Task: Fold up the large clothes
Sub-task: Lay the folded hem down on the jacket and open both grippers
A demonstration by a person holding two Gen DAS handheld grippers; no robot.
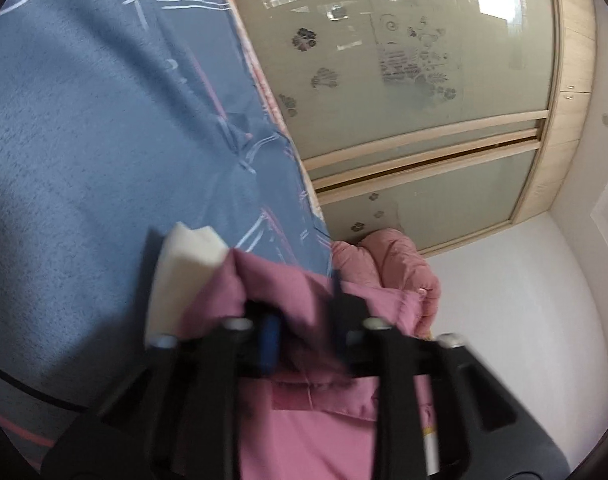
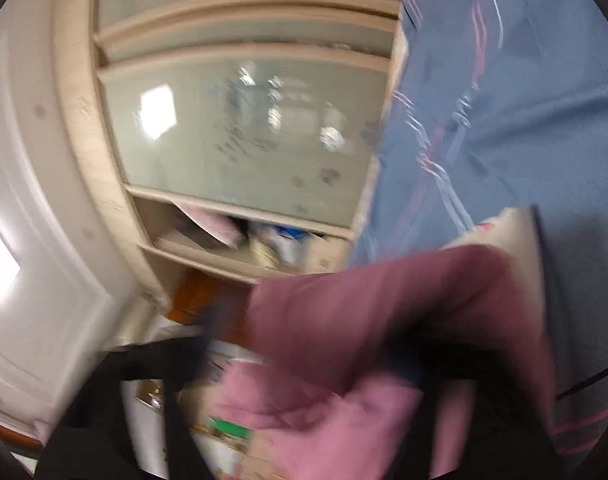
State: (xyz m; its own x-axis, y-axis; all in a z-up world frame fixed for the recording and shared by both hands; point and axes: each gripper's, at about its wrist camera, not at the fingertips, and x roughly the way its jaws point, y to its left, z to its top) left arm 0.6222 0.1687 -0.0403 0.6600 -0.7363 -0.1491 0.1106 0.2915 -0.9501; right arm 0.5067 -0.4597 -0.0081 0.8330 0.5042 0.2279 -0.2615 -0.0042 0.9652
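Note:
A pink garment point(image 1: 304, 412) hangs in front of me, held up in the air beside the bed. My left gripper point(image 1: 263, 276) is shut on a bunched edge of it; one white pad point(image 1: 183, 268) shows, the other is buried in cloth. In the right wrist view, which is blurred by motion, my right gripper point(image 2: 384, 280) is shut on another part of the pink garment point(image 2: 344, 360), which drapes over the fingers and hides them. One pale pad point(image 2: 516, 240) shows at the right.
A bed with a blue patterned sheet point(image 1: 83, 140) lies close by, also in the right view point(image 2: 504, 120). A wardrobe with frosted glass sliding doors point(image 1: 404, 80) stands behind. A pink quilted jacket point(image 1: 400, 264) lies at the bed's end. Open shelves point(image 2: 243, 240) hold clutter.

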